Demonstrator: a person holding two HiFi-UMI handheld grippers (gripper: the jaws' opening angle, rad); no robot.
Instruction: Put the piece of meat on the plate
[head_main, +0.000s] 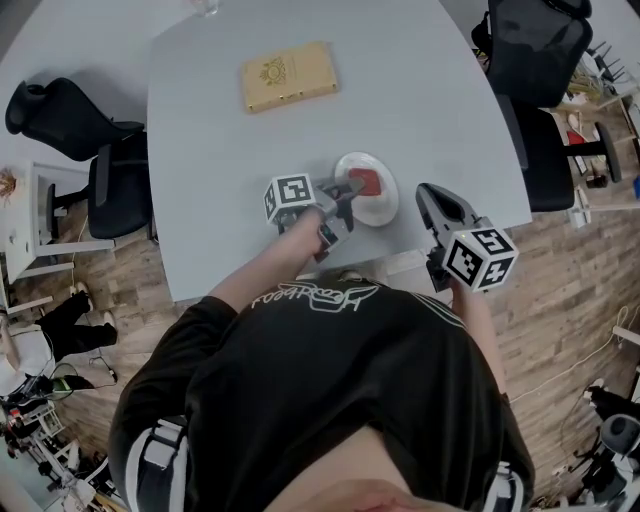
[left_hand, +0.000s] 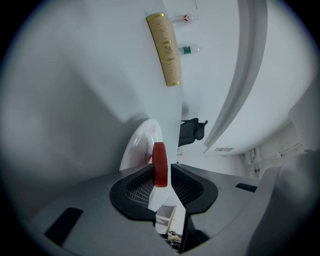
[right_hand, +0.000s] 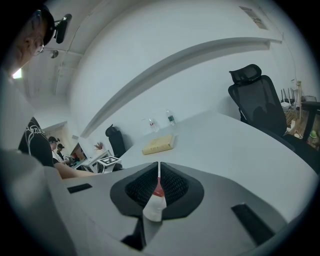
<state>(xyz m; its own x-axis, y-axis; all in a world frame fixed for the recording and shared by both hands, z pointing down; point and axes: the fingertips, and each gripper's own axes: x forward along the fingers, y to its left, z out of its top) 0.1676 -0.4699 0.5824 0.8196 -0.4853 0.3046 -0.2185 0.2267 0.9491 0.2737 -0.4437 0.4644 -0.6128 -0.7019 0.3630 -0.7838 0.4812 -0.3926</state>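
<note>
Overhead in the head view, a pale grey table (head_main: 420, 90) with a curved edge stands on a wood-plank floor (head_main: 570, 300), with 2 black office chairs (head_main: 70, 125) at the frame's upper left and upper right. A gold box (head_main: 289, 76) lies at upper centre, and its printed emblem is too small to read. At centre, the left gripper (head_main: 350, 188) holds the piece of meat (head_main: 364, 181) over the white plate (head_main: 388, 207); whether it touches the plate I cannot tell. The right gripper (head_main: 428, 195) hangs at the table's near edge, right of the plate. White script on the person's black shirt (head_main: 320, 400) is unreadable. Next, the left gripper view shows both pads clamped on the red slice, edge-on, with the plate behind and 2 bottles (left_hand: 184, 19) past the box, their labels illegible. Lastly, the right gripper view shows its jaws pressed together, empty.
</note>
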